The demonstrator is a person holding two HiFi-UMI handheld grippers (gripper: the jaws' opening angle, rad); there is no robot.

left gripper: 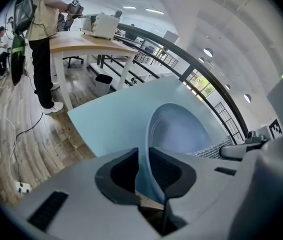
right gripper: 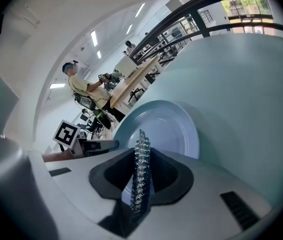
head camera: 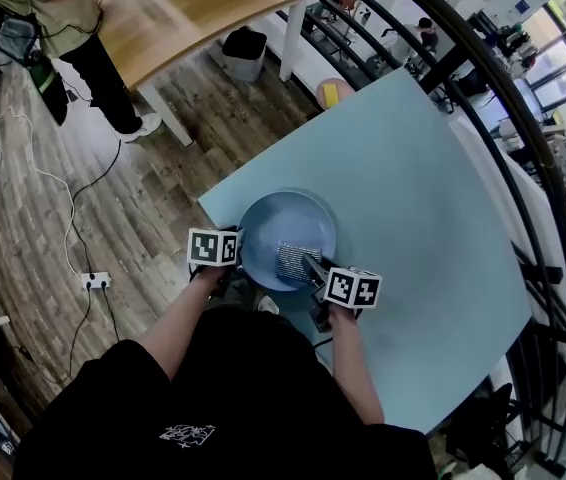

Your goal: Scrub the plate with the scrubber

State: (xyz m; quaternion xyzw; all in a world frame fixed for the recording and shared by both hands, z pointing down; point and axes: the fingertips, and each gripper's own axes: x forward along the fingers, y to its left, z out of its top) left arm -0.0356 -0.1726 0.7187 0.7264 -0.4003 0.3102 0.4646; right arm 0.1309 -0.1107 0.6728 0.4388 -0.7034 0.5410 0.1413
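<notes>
One plate (left gripper: 181, 129) rim sits between closing left fingers (left gripper: 117, 173); right fingers (right gripper: 170, 176) clamp scrubber (right gripper: 141, 169).

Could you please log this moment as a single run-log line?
left gripper: jaws closing, plate rim between them, not yet clamped | right gripper: shut on scrubber, over plate | scrubbing: not begun

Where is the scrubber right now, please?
In the head view, the scrubber sits over the plate's right side, near the table's front edge, clamped in the right gripper's jaws.
</notes>
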